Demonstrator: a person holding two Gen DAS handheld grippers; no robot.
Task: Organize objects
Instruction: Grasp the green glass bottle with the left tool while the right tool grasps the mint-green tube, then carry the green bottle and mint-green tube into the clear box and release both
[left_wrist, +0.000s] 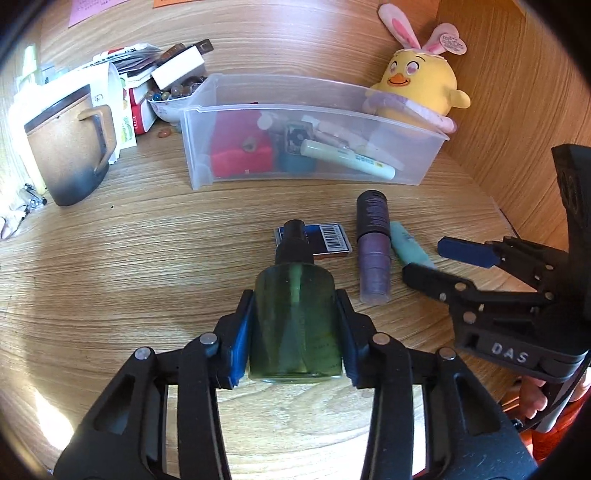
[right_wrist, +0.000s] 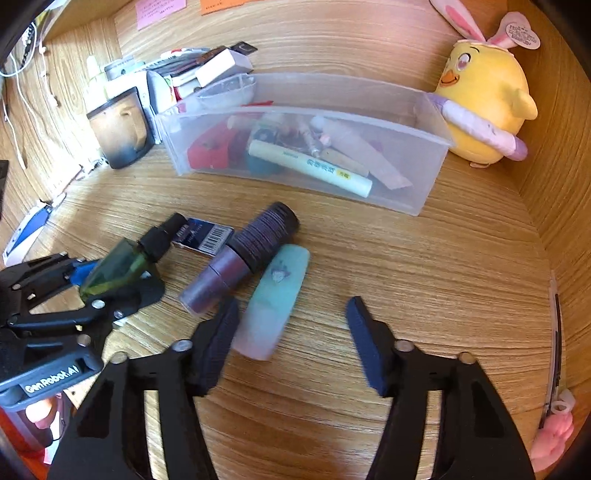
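Note:
My left gripper (left_wrist: 295, 332) is shut on a green pump bottle (left_wrist: 295, 325) with a black cap, held over the wooden desk; the bottle also shows in the right wrist view (right_wrist: 118, 267). My right gripper (right_wrist: 291, 332) is open and empty, just right of a pale teal tube (right_wrist: 273, 299) lying on the desk; the gripper also shows in the left wrist view (left_wrist: 428, 262). A purple bottle (right_wrist: 240, 258) and a dark blue barcode box (right_wrist: 205, 234) lie beside the tube. A clear plastic bin (left_wrist: 424, 140) behind them holds several items.
A yellow chick plush (right_wrist: 484, 107) sits at the bin's right end against the wooden side wall (right_wrist: 561, 177). A brown mug (left_wrist: 70, 155), stacked books and boxes (left_wrist: 147, 70) and a bowl of beads (left_wrist: 173, 96) stand at the back left.

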